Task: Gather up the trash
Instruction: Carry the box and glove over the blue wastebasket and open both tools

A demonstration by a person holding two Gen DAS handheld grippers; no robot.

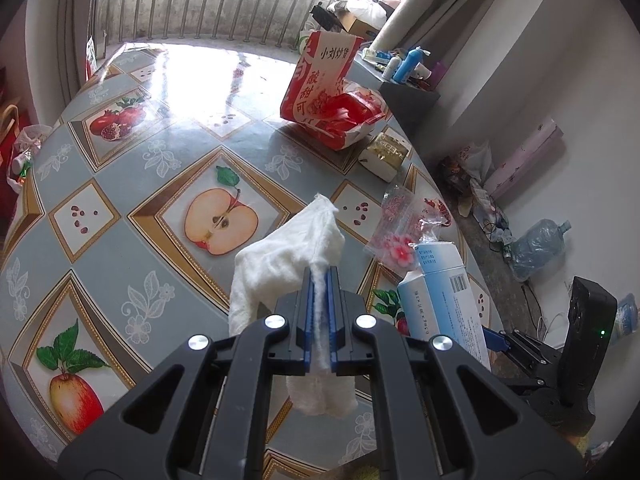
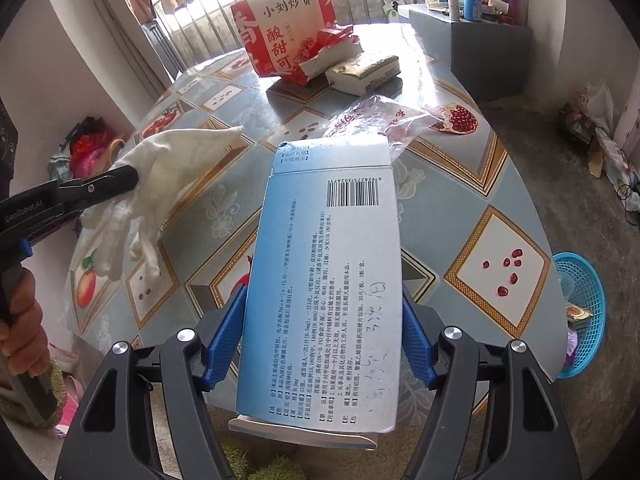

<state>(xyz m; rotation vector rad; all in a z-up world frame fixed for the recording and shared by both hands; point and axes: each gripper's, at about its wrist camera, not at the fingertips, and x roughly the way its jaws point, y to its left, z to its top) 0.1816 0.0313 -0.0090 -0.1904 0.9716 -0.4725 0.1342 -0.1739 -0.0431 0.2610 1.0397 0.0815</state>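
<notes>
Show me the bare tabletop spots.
Free: the patch around the halved-apple print, left of the white glove, and the glare-lit stretch toward the railing. Crowded: the right edge, around the red snack box and clear bag.

The left gripper, black with blue-padded fingers, points steeply downward from the bottom centre of the left wrist view, its jaws pinched nearly together on a white cotton glove. In the right wrist view a bare hand at the lower left edge grasps its handle. The right gripper, of the same make, also tilts down, jaws spread wide, both pads against the sides of a light blue and white cardboard box.
</notes>
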